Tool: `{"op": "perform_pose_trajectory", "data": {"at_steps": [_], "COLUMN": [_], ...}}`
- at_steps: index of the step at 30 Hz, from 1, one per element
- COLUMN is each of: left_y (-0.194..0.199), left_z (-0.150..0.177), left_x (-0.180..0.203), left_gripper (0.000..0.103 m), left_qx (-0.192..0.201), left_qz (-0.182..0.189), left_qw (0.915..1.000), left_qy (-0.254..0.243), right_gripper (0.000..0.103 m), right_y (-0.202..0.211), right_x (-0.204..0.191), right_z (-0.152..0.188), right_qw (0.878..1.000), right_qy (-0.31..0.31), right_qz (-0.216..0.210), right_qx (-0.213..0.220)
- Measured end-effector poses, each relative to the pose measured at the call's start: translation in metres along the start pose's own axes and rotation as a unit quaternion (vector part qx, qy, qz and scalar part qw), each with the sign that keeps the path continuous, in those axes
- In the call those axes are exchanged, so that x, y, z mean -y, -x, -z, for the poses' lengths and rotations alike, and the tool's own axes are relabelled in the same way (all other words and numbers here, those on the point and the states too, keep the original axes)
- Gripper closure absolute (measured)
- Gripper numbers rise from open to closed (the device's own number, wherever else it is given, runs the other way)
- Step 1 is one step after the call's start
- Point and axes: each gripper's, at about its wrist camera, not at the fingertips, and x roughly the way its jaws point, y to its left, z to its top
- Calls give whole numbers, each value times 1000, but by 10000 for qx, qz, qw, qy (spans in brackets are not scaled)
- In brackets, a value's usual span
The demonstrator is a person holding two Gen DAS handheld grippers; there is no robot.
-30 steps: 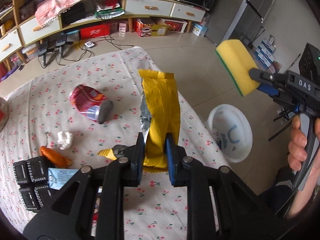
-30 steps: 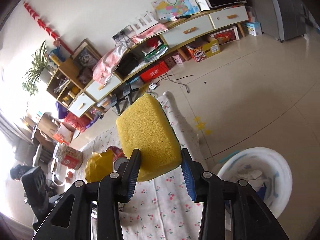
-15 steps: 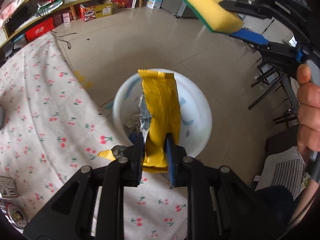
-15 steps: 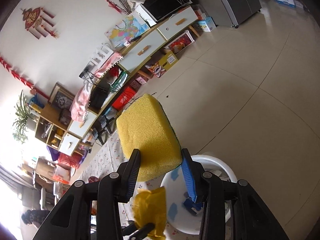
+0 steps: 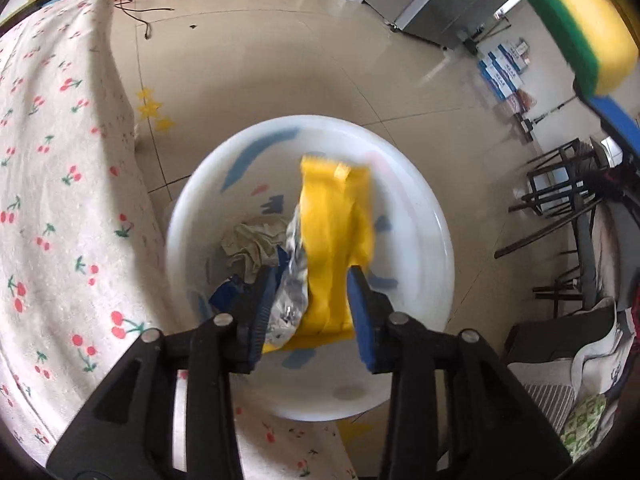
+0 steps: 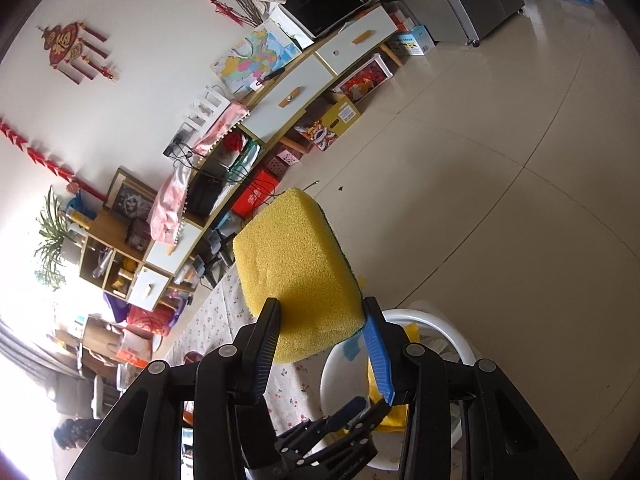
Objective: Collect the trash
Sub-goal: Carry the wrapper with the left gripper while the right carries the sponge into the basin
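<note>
My left gripper (image 5: 310, 312) hangs over the white bin (image 5: 424, 216) on the floor. Its jaws stand apart, and the yellow snack wrapper (image 5: 334, 240) sits loose and blurred between them, silver inside showing. Crumpled paper (image 5: 250, 244) lies in the bin. My right gripper (image 6: 322, 344) is shut on a yellow sponge (image 6: 296, 268) with a green back, held high above the bin (image 6: 440, 322). The sponge also shows at the top right of the left wrist view (image 5: 576, 20). The left gripper (image 6: 340, 428) shows below in the right wrist view.
The table with the cherry-print cloth (image 5: 52, 184) lies left of the bin, its edge close to the rim. Dark chairs (image 5: 568, 208) stand to the right. Shelves and boxes (image 6: 280, 112) line the far wall. Tiled floor (image 6: 520, 160) surrounds the bin.
My left gripper swung from the table to over the bin and its jaws have opened; the wrapper has come loose. My right gripper rose with the sponge.
</note>
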Motion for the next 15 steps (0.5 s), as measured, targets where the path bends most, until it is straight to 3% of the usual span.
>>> {"op": "perform_pose_trajectory", "data": {"at_steps": [7,15], "left_y": [51,128], "left_z": [4,7], "left_x": [-25,-54], "left_gripper": [61,59], "left_qx": [297,609], "left_qz": [-8,-337], "left_qw": [9995,9976], "left_qy": [97,11], "right_gripper": [60,57], "right_y": [-18,-66], "right_x": [-2,-5], "right_z": [9,37], "right_qw": [9972,9762], "right_qy": [366,963], "right_qz": [461,1364], "right_qx": [-470,-1384]}}
